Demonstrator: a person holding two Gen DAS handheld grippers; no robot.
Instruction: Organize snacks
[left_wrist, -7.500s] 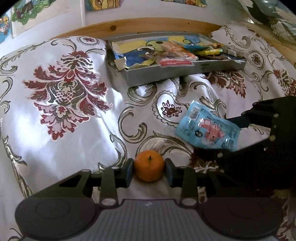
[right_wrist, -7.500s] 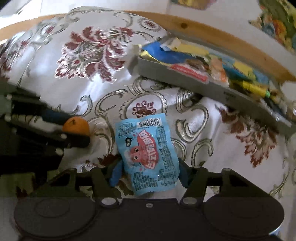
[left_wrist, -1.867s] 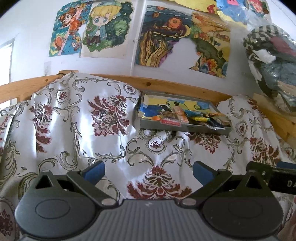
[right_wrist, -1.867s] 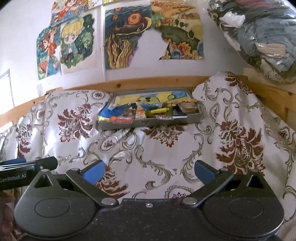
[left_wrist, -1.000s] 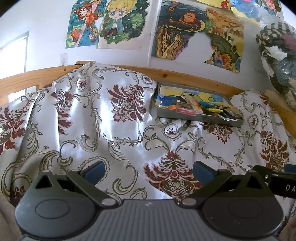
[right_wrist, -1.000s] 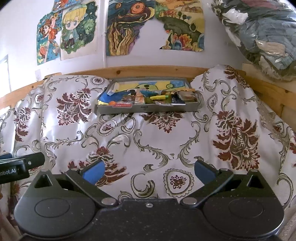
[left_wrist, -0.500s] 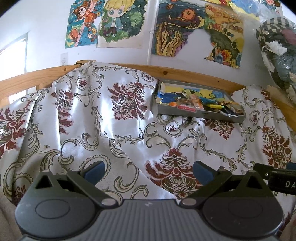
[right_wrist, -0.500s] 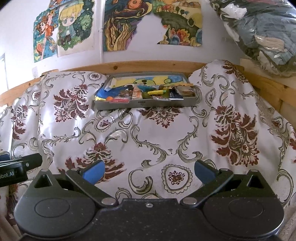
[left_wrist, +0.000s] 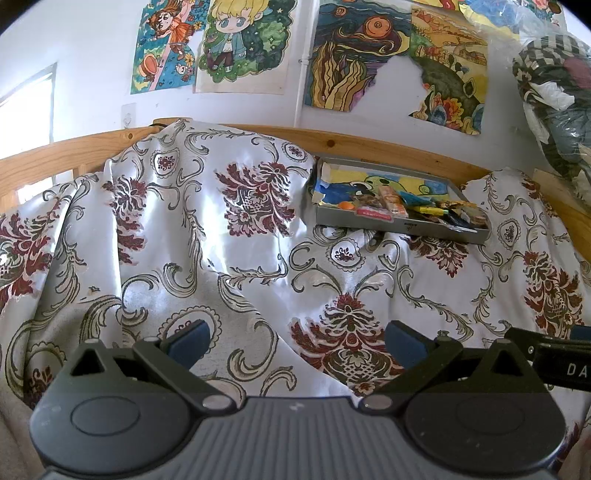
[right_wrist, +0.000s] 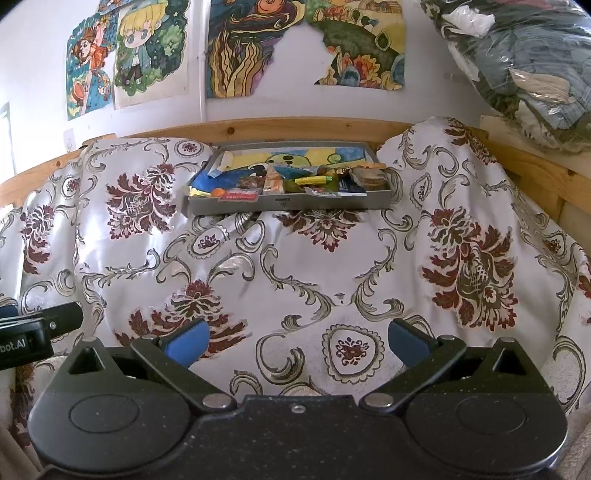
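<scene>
A grey tray (left_wrist: 369, 221) (right_wrist: 288, 205) rests far back on the flowered bedspread, against the wooden rail. Snack packets fill it, and a small orange (left_wrist: 346, 205) (right_wrist: 218, 192) lies near its left end. My left gripper (left_wrist: 295, 338) is open and holds nothing, low over the front of the bedspread. Likewise my right gripper (right_wrist: 295, 339) is open with nothing between its blue pads. Both hang well short of the tray. Each gripper's body shows at the edge of the other's view.
The white and maroon bedspread (left_wrist: 221, 258) (right_wrist: 295, 277) drapes in folds over the bed. A wooden rail (left_wrist: 369, 142) (right_wrist: 295, 127) runs behind the tray. Posters (right_wrist: 295, 44) cover the wall. A plastic-wrapped bundle of clothes (right_wrist: 524, 66) sits at the upper right.
Both grippers held an orange and a blue packet earlier; now they are open and have drawn back from the tray. The orange lies in the tray. Little shift over the last second.
</scene>
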